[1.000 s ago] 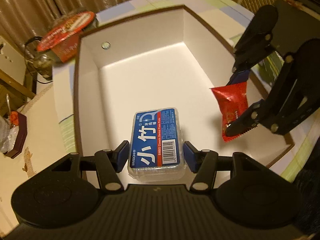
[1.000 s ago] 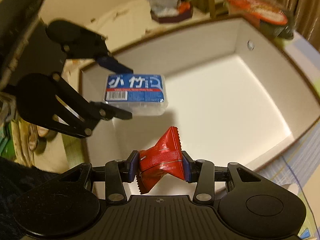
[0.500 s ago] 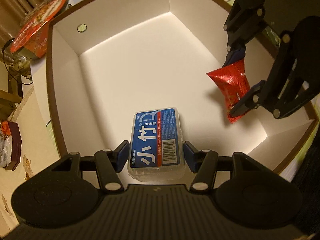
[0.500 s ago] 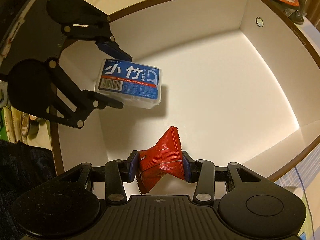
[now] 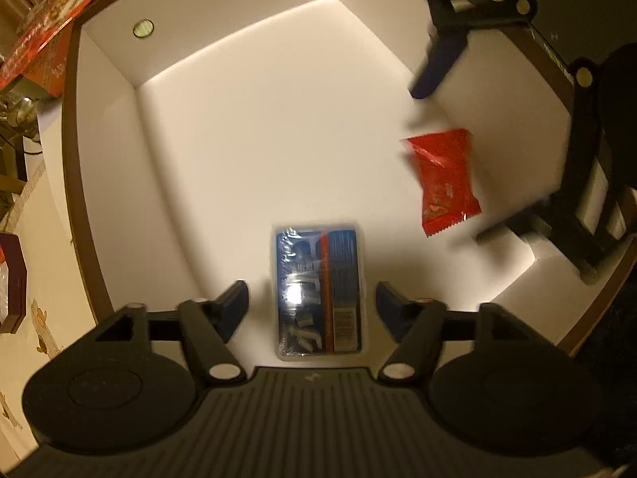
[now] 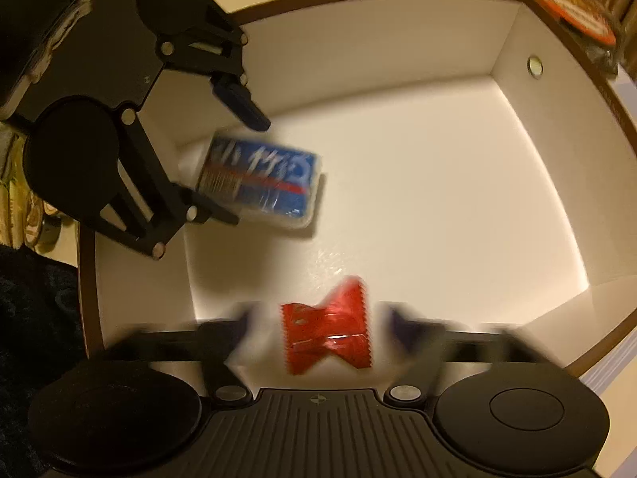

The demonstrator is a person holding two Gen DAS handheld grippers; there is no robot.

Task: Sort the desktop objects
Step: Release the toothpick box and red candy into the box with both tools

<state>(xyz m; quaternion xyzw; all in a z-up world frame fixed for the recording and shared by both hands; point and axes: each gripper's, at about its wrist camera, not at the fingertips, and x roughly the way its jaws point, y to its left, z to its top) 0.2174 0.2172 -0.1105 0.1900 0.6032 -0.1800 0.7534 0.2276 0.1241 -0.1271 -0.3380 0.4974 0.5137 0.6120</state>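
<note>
Both my grippers over the white box [image 5: 103, 127], brown-rimmed, small round hole in one wall; left gripper [image 5: 312, 304] spread wide, fingers clear of the blue floss-pick case [image 5: 318, 290] on both sides; case sits between them, long side running away from me, blurred, and whether it rests on the box floor I cannot tell.

Right gripper [image 6: 318, 328] also spread, fingers smeared by motion blur, gaps showing either side of the red snack packet [image 6: 326, 326]; packet pinched at its middle, serrated ends, loose between the fingers; contact with the floor not clear.

From the left wrist view the red packet [image 5: 442, 183] lies near the box's right wall, the right gripper's [image 5: 458, 151] dark fingers above and below it, apart from it; from the right wrist view the blue case [image 6: 258, 183] is by the box's left wall, just beside the left gripper [image 6: 235, 167].

Outside the box: a red-lidded container [image 5: 43, 28] beyond the far corner.
</note>
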